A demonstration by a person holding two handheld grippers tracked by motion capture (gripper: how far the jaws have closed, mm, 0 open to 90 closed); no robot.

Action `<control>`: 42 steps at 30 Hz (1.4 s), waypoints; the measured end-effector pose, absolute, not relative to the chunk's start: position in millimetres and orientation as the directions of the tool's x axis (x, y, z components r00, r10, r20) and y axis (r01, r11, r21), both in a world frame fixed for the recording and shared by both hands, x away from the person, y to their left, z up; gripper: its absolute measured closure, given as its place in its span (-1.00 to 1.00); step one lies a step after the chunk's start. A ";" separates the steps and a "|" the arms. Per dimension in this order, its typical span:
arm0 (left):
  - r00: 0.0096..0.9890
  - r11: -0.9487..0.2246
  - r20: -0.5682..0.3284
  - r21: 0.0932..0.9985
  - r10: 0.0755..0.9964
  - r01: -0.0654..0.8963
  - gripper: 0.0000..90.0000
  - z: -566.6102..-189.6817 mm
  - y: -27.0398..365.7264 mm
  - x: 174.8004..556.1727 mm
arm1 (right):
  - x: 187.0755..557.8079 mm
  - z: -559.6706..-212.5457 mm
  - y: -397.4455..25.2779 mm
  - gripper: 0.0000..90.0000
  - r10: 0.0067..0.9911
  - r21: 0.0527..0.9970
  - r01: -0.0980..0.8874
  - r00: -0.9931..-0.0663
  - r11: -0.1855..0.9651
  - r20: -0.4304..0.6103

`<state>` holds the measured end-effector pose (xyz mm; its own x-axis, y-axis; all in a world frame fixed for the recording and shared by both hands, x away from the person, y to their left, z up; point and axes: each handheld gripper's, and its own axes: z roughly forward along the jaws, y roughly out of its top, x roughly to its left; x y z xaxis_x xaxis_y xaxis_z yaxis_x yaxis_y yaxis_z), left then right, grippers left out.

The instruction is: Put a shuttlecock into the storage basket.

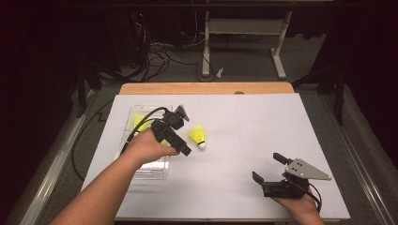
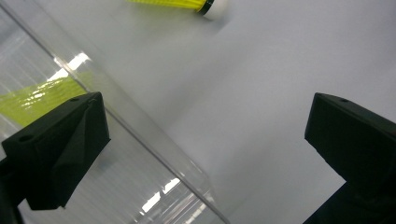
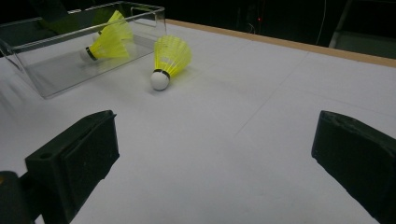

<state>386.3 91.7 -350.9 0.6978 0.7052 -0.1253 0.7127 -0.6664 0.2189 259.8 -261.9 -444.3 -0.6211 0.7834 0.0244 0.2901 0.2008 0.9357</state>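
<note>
Left gripper view: jaws spread wide and empty, straddling the near wall of the clear tray (image 2: 140,135), so the left gripper (image 1: 182,133) stands just short of the loose shuttlecock (image 2: 187,4). That shuttlecock lies on the white table (image 1: 263,136), cork toward the person, just beside the tray. A second shuttlecock (image 3: 106,43) already rests inside, which suggests collection into the tray. Right gripper (image 1: 268,168), jaws likewise apart and empty, waits low near the table's front edge, well clear.
</note>
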 end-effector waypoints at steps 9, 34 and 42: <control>0.717 -0.684 -0.139 0.225 0.683 0.694 -0.96 -355.4 73.4 388.1 | 259.7 -444.2 -262.3 -0.98 0.783 0.936 0.289 -0.622 0.199 0.026; 0.713 -0.674 -0.170 0.235 0.680 0.700 -0.90 -369.9 46.8 412.2 | 259.3 -443.8 -264.4 -0.98 0.781 0.939 0.290 -0.623 0.185 0.039; 0.699 -0.664 -0.163 0.222 0.697 0.714 -0.89 -376.8 47.3 420.3 | 258.6 -443.2 -264.2 -0.98 0.779 0.939 0.291 -0.625 0.186 0.040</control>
<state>420.3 47.3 -376.8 0.6987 0.6966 -0.1630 0.7139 -0.6640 0.2225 258.6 -264.2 -443.2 -0.6252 0.7795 0.0395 0.2910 0.1858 0.9385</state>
